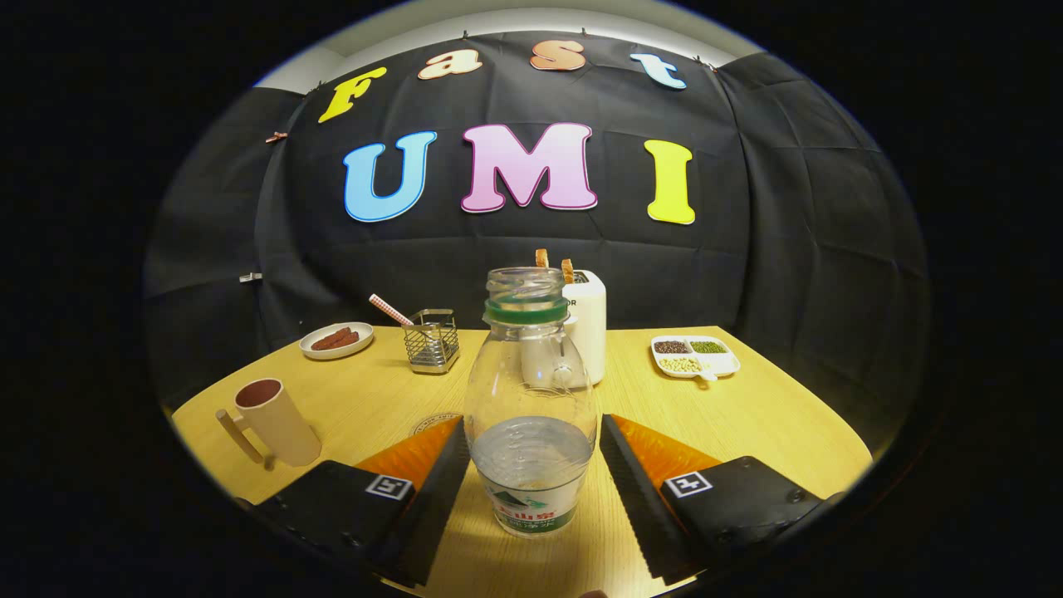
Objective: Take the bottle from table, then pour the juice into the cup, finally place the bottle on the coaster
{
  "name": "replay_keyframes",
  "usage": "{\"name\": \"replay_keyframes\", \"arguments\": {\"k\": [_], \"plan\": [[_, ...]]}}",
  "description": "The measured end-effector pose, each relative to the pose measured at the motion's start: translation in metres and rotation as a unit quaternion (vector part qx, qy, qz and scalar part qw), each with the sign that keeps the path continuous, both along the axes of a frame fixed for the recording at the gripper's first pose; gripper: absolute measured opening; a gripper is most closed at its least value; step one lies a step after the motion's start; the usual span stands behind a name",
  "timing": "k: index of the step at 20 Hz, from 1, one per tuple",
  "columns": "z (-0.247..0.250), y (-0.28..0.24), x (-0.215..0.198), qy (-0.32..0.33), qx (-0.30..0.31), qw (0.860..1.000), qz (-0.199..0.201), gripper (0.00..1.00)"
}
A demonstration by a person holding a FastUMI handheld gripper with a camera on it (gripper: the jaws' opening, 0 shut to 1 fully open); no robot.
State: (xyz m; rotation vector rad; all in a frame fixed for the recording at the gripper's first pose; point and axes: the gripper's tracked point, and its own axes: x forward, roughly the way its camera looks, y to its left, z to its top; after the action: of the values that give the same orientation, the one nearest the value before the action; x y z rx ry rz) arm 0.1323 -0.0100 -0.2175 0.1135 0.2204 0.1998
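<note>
- The gripper stands spread wide, its two fingers on either side of the bottle, with a gap showing on the right; it grasps nothing.
- Between the fingers a clear plastic bottle with a green neck ring and no cap stands upright on the yellow wooden desk, about a third full of clear liquid, a label around its base.
- Just behind the left finger, the rim of a round coaster peeks out on the desk.
- To the left, beyond the left finger, stands a beige cup with a side handle.
- Farther ahead, straight behind the bottle, is a white toaster with two slices sticking up.
- Left of it sits a wire mesh basket holding a striped straw, then a small white plate of dark food.
- Far right lies a white divided dish of beans.
</note>
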Motion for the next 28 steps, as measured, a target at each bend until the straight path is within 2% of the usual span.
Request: {"name": "replay_keyframes", "arguments": {"k": [2,4,9,14,21,24,28], "plan": [[-0.004,0.002,0.0,0.004,0.0,1.0,0.003,0.89],[-0.007,0.002,-0.001,0.009,0.006,1.0,0.006,0.89],[-0.006,0.007,-0.001,0.0,0.001,1.0,0.018,0.8],[-0.009,0.008,0.0,0.014,-0.019,0.999,0.027,0.76],[0.027,0.027,-0.003,-0.007,-0.093,0.992,0.08,0.72],[0.051,0.042,-0.004,-0.029,-0.136,0.984,0.11,0.72],[0.066,0.055,0.003,-0.043,-0.207,0.969,0.126,0.72]]}}
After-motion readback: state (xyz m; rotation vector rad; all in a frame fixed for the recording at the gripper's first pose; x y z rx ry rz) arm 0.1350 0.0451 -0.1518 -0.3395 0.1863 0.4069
